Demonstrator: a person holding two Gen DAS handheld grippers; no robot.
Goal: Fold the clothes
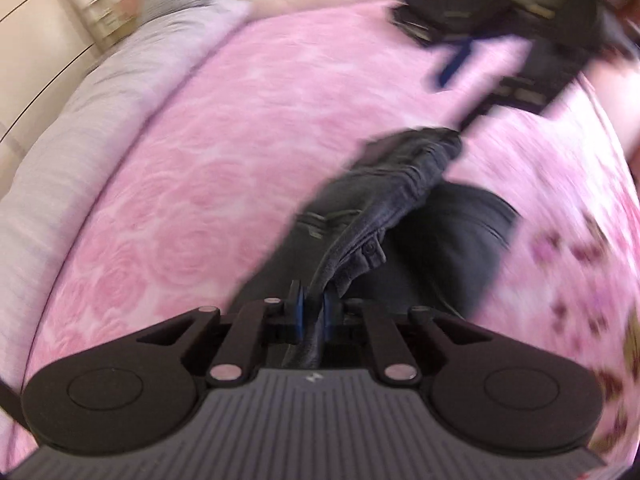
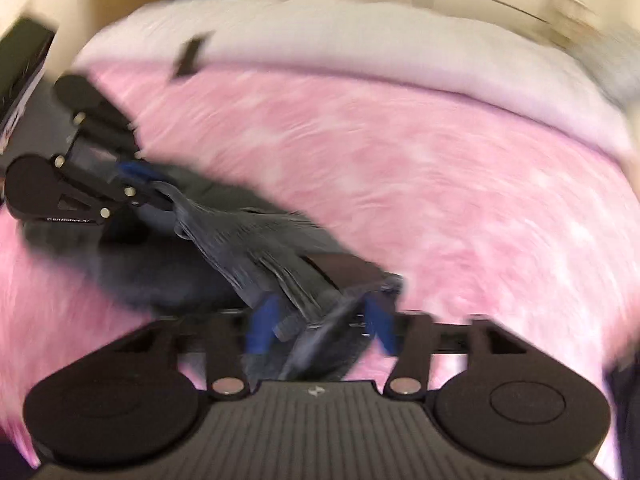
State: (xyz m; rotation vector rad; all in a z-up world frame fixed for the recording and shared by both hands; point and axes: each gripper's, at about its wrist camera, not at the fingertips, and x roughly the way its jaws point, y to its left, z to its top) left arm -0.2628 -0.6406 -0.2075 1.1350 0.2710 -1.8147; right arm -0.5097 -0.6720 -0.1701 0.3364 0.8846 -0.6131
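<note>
Pink blanket [image 1: 224, 128] with a rose pattern covers the bed, and a pale lilac sheet [image 1: 80, 120] shows along its far edge. Cream cupboard doors [image 1: 36, 20] stand behind the bed. Both pictures are blurry.

On the blanket lie dark grey trousers [image 1: 452, 248]. Their waistband [image 1: 392, 184] is bunched up in wrinkles and lifted off the rest of the cloth. It stretches like a rope between the two tongs.

The left gripper [image 1: 314, 312] has its blue pads [image 1: 298, 312] pressed close together. A fold of the waistband, near a small button, is pinched tight between them. In the right wrist view this gripper [image 2: 158, 184] sits at the left side, low over the trousers, with the cloth running out from its tip.

The right gripper [image 2: 320, 320] has its blue pads [image 2: 262, 324] standing wide apart. The other end of the waistband lies in the gap between them. The blur is too strong to tell if the pads press on the cloth. In the left wrist view this gripper [image 1: 454, 62] shows far off at the top right, above the blanket, with a bare arm [image 1: 616, 92] behind it.

The trouser legs lie flat on the blanket, under the lifted band.
</note>
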